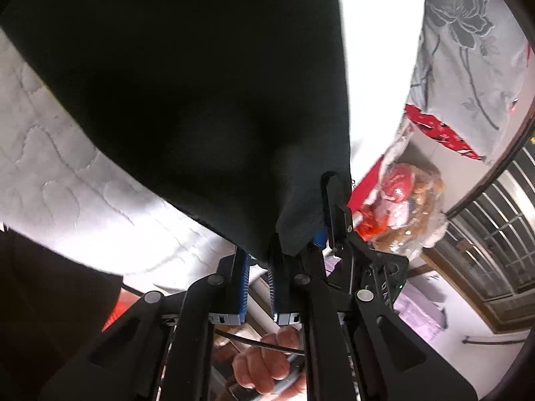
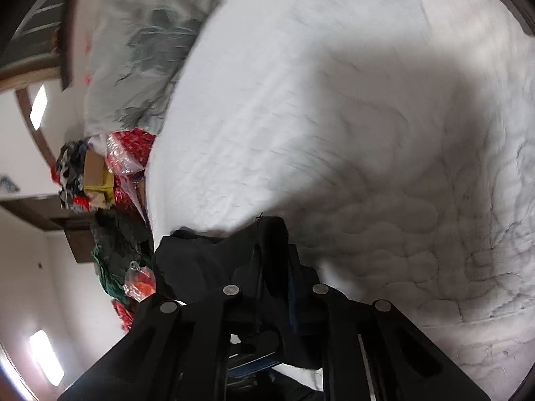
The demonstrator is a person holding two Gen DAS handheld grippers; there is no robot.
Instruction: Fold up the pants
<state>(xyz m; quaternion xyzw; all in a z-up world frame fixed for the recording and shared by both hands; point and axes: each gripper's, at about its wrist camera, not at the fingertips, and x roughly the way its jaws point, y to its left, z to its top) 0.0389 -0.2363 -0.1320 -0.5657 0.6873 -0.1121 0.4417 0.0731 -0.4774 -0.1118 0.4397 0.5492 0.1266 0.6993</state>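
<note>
Left gripper [image 1: 267, 260] pinching pants [image 1: 187, 93], hand [image 1: 267, 364] left-view only

This is a bedroom in a home. A white quilted mattress cover [image 2: 384, 153] with stitched swirls fills most of both views, and a grey bedspread [image 1: 468, 50] printed with large flowers lies bunched at its far side. Beside the bed sits household clutter: clear plastic bags [image 1: 401, 207] stuffed with red and orange goods, a cardboard box [image 2: 95, 170], and a heap of dark and green clothes [image 2: 113, 250]. A window with metal bars [image 1: 495, 234] is set in a dark wooden frame, and the walls are plain white with bright ceiling lights [image 2: 45, 357]
</note>
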